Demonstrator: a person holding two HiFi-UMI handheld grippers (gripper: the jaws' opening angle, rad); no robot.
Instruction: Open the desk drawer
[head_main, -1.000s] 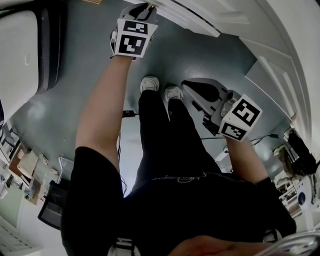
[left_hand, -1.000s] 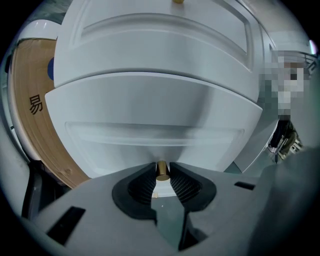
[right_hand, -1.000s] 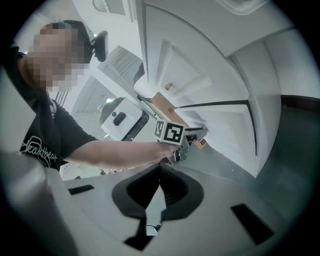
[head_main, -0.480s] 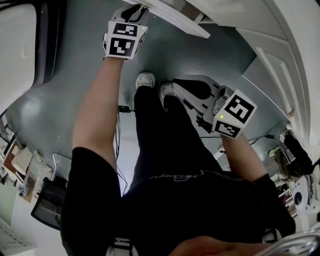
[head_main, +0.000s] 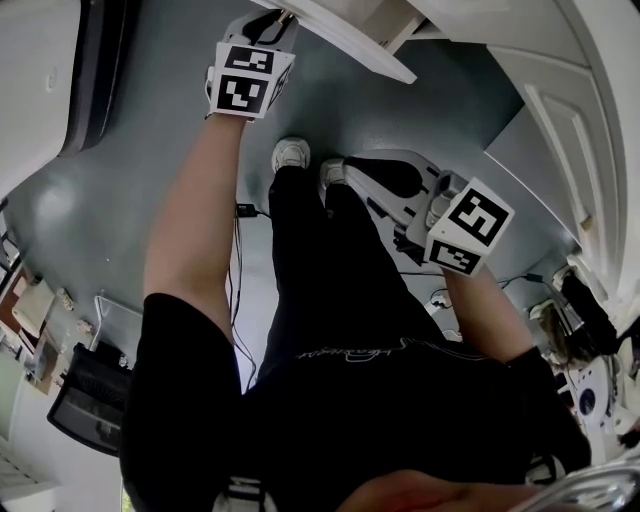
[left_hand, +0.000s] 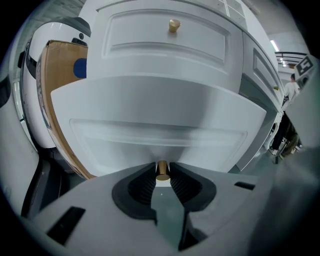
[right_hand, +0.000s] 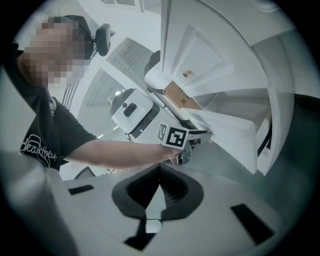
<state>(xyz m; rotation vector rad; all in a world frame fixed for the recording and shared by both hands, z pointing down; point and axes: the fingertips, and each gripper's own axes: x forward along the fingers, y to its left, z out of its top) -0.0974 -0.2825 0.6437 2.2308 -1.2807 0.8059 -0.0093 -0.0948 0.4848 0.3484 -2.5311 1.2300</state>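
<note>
A white drawer front (left_hand: 160, 125) stands pulled out from the white desk, seen close in the left gripper view. Its small brass knob (left_hand: 162, 170) sits pinched between the dark pads of my left gripper (left_hand: 161, 176), which is shut on it. In the head view the left gripper (head_main: 262, 30) reaches the drawer's edge (head_main: 350, 40) at the top. A second drawer above carries another brass knob (left_hand: 173, 24). My right gripper (right_hand: 159, 176) is shut with nothing in it; its marker cube (head_main: 468, 228) hangs at the right, off the desk. The right gripper view shows the pulled-out drawer (right_hand: 230, 132).
A cardboard box (left_hand: 55, 95) stands left of the desk. White cabinet panels (head_main: 560, 130) run along the right. A black-and-grey device (head_main: 395, 180) lies on the grey floor by the person's feet (head_main: 291, 154). Cables (head_main: 245, 215) trail on the floor; clutter sits at both lower corners.
The drawer has slid further out from the desk with the left gripper on its knob. The right gripper has shifted slightly.
</note>
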